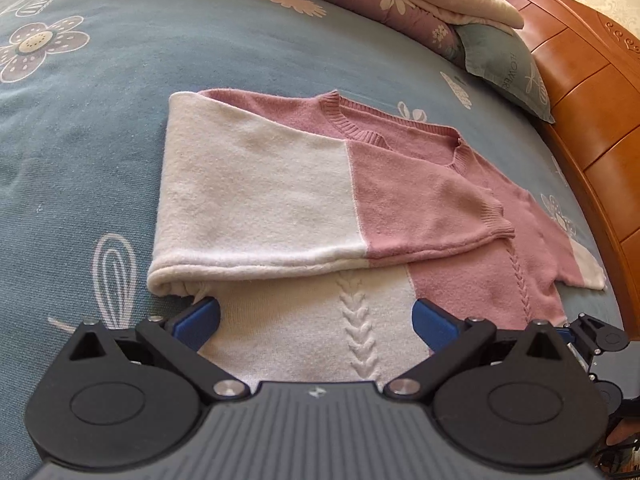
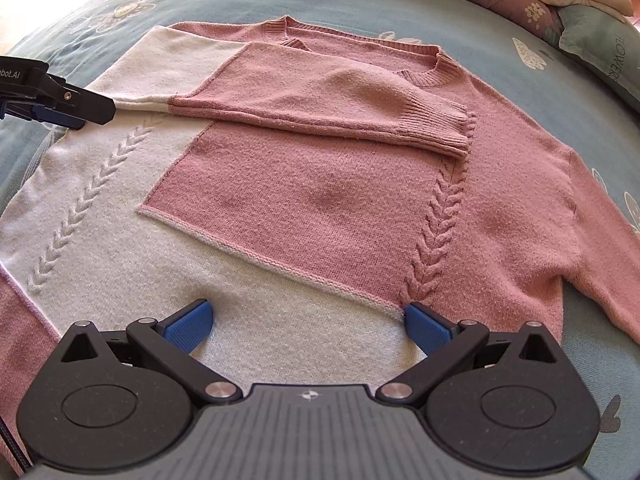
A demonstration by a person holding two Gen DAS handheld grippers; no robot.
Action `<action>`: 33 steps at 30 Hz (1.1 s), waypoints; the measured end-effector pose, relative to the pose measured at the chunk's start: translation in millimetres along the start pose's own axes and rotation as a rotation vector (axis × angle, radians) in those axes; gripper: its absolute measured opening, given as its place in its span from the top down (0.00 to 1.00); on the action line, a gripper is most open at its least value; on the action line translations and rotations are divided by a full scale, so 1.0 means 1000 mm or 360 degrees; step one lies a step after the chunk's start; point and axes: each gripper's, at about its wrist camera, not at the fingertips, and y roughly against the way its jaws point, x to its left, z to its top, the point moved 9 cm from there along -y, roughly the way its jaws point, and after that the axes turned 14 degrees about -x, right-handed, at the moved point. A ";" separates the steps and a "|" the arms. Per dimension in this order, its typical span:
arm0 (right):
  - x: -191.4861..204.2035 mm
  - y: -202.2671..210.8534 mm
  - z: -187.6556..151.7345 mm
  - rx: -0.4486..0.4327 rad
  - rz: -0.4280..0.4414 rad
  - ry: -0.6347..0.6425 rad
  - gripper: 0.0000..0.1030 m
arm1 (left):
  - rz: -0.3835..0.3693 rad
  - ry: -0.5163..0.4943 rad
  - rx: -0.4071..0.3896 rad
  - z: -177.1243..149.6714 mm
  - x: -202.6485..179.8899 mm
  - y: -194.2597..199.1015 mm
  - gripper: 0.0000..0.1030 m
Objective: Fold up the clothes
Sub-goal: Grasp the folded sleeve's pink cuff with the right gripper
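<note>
Readable: "FLOWER" on pillow point(image 2: 612, 60) by bed's point(image 1: 100, 152) head, "bot.AI" on left hand-held gripper point(image 2: 76, 120). Pink-and-white sweater point(image 2: 304, 200) flat mid-bed, one sleeve point(image 2: 320, 104) folded across chest. Left hand-held gripper point(image 1: 316, 320) and right hand-held gripper point(image 2: 308, 320) both spread wide, empty, low over white hem.

Likely a home bedroom: floral bedsheet point(image 1: 120, 80), pillow point(image 1: 504, 64), wooden headboard point(image 1: 580, 92)

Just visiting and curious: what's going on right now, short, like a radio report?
Left gripper and right gripper open, empty. Sweater flat on bed, one sleeve folded across chest, other sleeve still out. Nothing in the way.
</note>
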 end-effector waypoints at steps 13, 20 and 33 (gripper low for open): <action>-0.039 -0.017 0.083 -0.0207 0.0369 -0.0693 0.00 | -0.0003 0.0022 0.0005 -0.004 0.004 -0.010 0.01; -0.096 -0.050 0.077 -0.0312 0.0552 -0.1454 0.00 | -0.0006 0.0003 0.0009 -0.005 0.004 -0.011 0.01; -0.128 -0.070 0.089 -0.0452 0.0715 -0.1816 0.00 | 0.0022 0.0004 0.0019 -0.006 0.003 -0.014 0.01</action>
